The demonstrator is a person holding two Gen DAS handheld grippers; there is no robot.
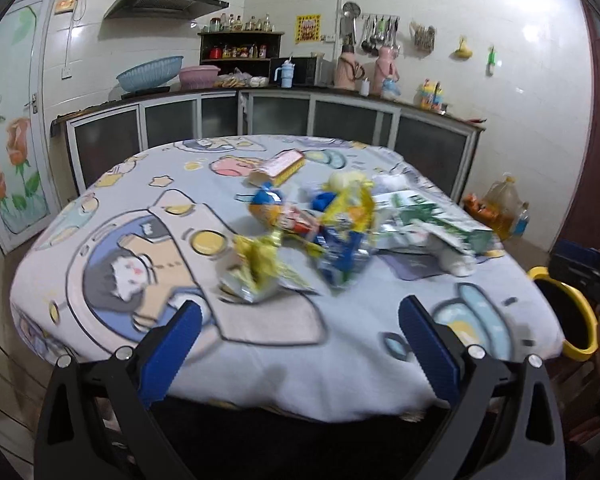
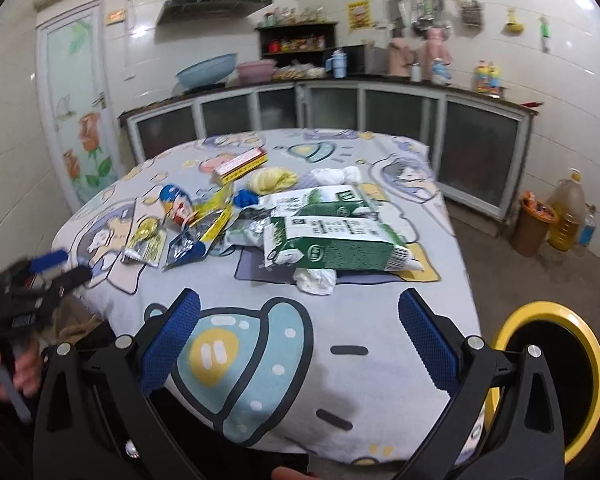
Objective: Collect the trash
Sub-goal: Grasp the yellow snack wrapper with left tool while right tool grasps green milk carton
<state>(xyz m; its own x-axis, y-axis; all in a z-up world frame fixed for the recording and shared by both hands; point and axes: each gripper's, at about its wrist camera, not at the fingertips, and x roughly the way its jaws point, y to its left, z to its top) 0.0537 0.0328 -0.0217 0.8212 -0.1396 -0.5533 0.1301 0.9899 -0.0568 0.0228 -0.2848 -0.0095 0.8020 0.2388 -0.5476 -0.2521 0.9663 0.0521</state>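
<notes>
Still 2 empty grippers, trash on the table

Both held over the near edge of the table [image 2: 260, 420]. Left gripper [image 1: 300, 334] spread wide, nothing btwn its blue pads; right gripper [image 2: 299, 326] same. Trash pile [image 2: 260, 224] sits mid-table toward the far edge: green cartons [image 2: 340, 246], yellow wrappers [image 1: 256, 268], crumpled tissue [image 2: 315, 280]. Yellow-rimmed bin [image 2: 552, 376] just off the near right corner.

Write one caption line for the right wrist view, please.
Open right gripper above a table strewn with milk cartons and wrappers, yellow bin beside it.
</notes>
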